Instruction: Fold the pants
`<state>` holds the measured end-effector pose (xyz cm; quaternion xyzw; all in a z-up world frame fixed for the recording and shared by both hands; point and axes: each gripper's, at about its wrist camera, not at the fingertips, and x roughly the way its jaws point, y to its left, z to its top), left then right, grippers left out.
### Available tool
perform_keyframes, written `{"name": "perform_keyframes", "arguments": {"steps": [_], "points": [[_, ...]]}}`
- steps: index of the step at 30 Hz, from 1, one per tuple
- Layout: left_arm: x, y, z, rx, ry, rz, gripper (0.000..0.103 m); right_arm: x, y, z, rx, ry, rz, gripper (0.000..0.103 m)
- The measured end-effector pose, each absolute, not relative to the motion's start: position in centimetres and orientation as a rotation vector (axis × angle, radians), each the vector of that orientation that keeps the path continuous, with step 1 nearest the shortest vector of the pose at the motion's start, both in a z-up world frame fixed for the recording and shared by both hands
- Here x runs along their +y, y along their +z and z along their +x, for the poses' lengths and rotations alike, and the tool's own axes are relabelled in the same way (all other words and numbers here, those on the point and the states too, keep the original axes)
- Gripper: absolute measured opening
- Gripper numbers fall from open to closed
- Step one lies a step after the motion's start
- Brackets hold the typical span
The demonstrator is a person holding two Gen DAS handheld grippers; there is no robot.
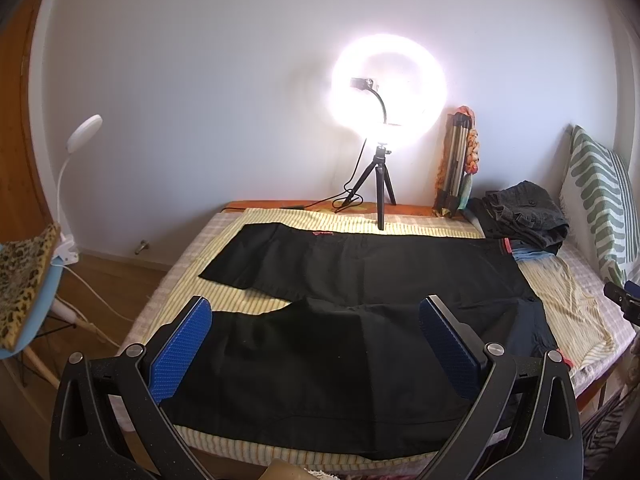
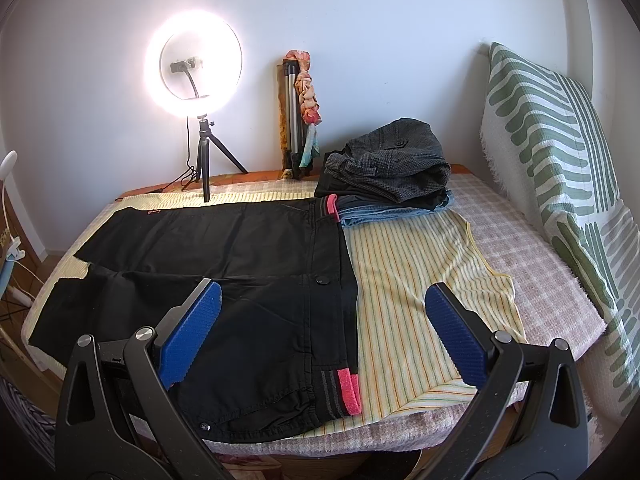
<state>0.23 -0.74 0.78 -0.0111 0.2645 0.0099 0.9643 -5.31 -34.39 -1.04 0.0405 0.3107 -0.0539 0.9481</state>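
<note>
Pants (image 2: 224,264) lie flat, waistband edge beside bare towel (image 2: 404,300).

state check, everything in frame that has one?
left claw: open, holding nothing
right claw: open, holding nothing
black pants: spread flat, unfolded, legs apart
ring light: on
folded clothes stack: piled behind the pants' waistband
desk lamp: off

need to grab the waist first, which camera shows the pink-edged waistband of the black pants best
The right wrist view: the pink-edged waistband of the black pants runs in full from far end to near end, with its button visible. The left wrist view shows only a dim, foreshortened strip of it at the right.
</note>
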Motion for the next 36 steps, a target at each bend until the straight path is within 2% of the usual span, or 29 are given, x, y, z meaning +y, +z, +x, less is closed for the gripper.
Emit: {"name": "perform_keyframes", "arguments": {"steps": [23, 34, 36], "points": [[0.8, -0.6, 1.2, 0.583, 0.013, -0.008, 0.103, -33.8, -1.7, -5.1, 0.648, -0.031, 0.029, 0.103], [3.0, -3.6, 2.0, 0.652, -0.064, 0.053, 0.103, -32.3, -5.1, -5.3, 0.824, 0.220, -0.138, 0.103], [2.9, -4.3, 2.2, 0.679, -0.083, 0.071, 0.095, -31.5, -5.7, -5.4, 0.855, 0.278, -0.163, 0.103]]}}
